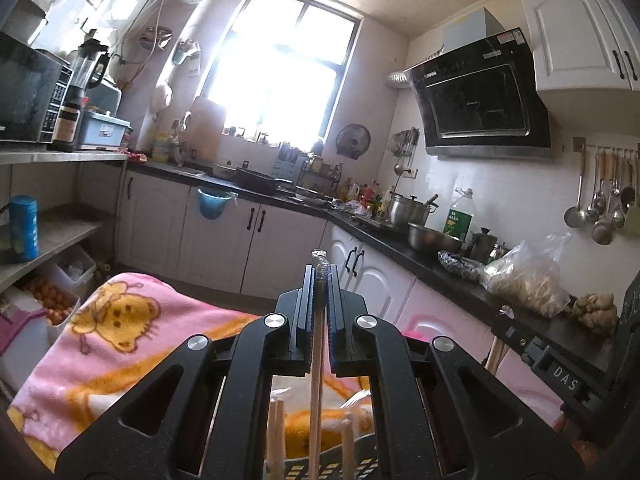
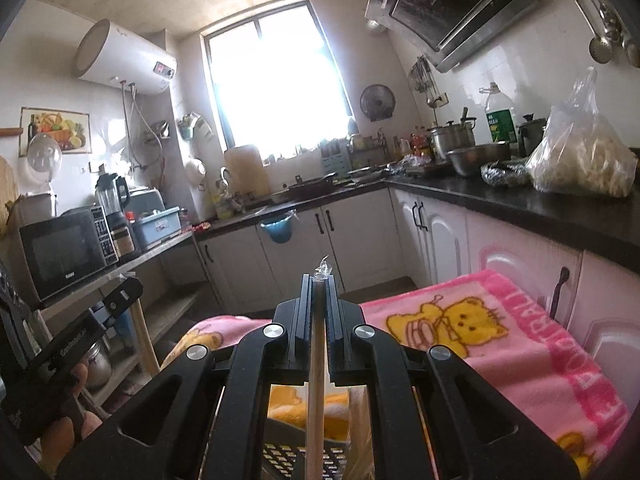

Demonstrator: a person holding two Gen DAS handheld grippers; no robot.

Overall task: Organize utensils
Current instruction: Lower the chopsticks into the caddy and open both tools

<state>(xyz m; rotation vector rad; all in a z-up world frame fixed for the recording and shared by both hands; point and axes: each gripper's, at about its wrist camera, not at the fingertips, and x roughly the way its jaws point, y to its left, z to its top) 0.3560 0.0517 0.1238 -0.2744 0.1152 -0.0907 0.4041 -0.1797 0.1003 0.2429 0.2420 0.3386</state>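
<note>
My left tongs (image 1: 321, 276) pinch a plastic-wrapped pair of chopsticks (image 1: 316, 364), running toward 6 o'clock into a slotted grey basket (image 1: 304, 470). My right tongs (image 2: 319, 284) clamp another wrapped chopstick pair (image 2: 316, 380) above that basket (image 2: 280, 454). Pink bear blanket (image 1: 120, 340) beneath, 9 o'clock.

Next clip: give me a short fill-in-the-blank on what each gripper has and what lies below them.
1. The left gripper is shut on a wrapped pair of ____.
2. The right gripper is ____ on a wooden chopstick.
3. Below both grippers lies a pink blanket printed with yellow ____.
4. Under the right gripper sits a dark perforated ____.

Missing words: chopsticks; shut; bears; basket
</note>
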